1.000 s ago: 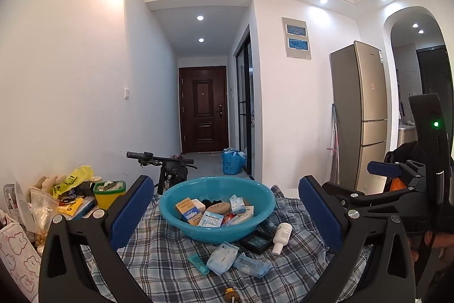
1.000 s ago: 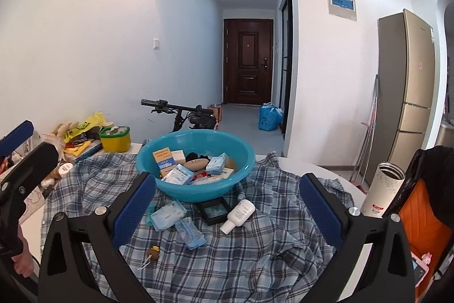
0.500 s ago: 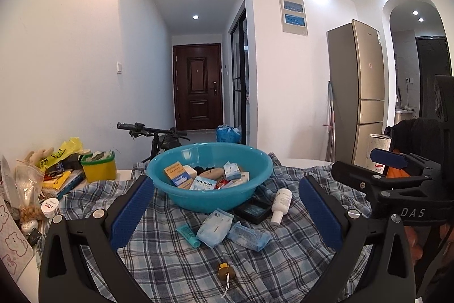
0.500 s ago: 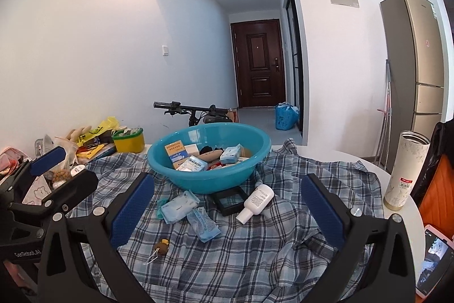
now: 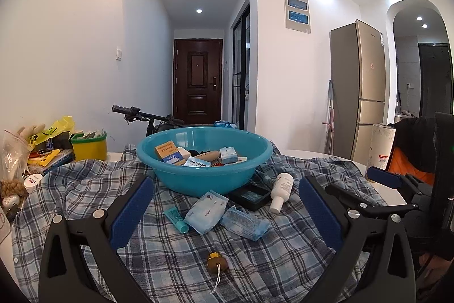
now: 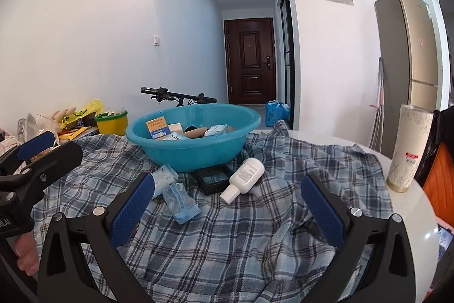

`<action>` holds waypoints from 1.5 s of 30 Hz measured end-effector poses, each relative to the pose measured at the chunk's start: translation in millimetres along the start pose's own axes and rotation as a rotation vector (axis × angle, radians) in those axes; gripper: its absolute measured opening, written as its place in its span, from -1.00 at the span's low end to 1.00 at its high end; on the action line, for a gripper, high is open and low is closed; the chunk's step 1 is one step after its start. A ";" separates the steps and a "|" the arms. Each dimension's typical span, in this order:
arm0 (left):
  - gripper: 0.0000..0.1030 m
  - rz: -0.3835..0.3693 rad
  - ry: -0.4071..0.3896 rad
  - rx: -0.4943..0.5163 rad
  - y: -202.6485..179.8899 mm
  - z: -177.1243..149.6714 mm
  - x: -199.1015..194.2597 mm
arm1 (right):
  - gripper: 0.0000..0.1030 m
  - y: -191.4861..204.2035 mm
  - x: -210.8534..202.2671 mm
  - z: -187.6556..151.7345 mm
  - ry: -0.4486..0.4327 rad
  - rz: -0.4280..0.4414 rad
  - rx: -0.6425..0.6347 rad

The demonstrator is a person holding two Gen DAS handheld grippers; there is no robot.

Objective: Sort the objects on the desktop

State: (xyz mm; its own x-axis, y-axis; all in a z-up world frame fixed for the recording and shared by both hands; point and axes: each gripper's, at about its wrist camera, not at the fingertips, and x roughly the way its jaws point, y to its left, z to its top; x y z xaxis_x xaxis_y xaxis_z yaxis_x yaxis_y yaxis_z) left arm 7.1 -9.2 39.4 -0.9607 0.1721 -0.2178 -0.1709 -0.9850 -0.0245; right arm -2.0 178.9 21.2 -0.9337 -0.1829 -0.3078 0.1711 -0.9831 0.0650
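Both the left gripper [image 5: 225, 213] and right gripper [image 6: 227, 213] hover with jaws spread wide, empty, over the plaid cloth [image 6: 255, 232]; a white plastic bottle [image 6: 244, 179] lies before the round teal plastic basin [image 5: 204, 161].

Basin [image 5: 204, 175]: glossy teal plastic, smooth. Table cover [image 5: 283, 260]: soft woven plaid cloth, matt, creased. Bottle [image 6: 245, 178]: smooth white plastic. Packets [image 5: 207, 206]: shiny blue film wrap. Gripper pads [image 5: 130, 210]: blue, textured matt; black matt plastic arms.
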 end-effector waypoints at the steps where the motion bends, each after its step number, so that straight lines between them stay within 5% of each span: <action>1: 1.00 0.011 -0.003 0.006 0.2 -3.1 2.3 | 0.99 -0.5 1.1 -2.1 -0.005 0.009 0.003; 9: 1.00 0.045 -0.059 0.007 3.9 -17.8 7.2 | 0.99 10.0 8.0 -16.6 -0.023 0.011 -0.082; 12: 1.00 0.110 -0.099 0.015 4.4 -27.9 5.0 | 0.99 10.2 11.0 -17.2 -0.010 0.017 -0.080; 20: 1.00 0.109 -0.010 -0.004 8.1 -32.4 23.6 | 0.99 -0.4 14.3 -17.0 0.007 0.017 -0.026; 45: 1.00 0.165 0.050 0.001 8.9 -33.6 36.0 | 0.99 -3.7 15.4 -17.8 0.025 0.032 -0.004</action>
State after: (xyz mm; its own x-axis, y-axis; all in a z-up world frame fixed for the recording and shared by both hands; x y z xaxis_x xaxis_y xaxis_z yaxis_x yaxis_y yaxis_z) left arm -21.6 -12.3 -1.5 -0.9638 0.0067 -0.2667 -0.0115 -0.9998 0.0165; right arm -11.4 179.6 -0.6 -0.9194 -0.2145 -0.3296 0.2023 -0.9767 0.0713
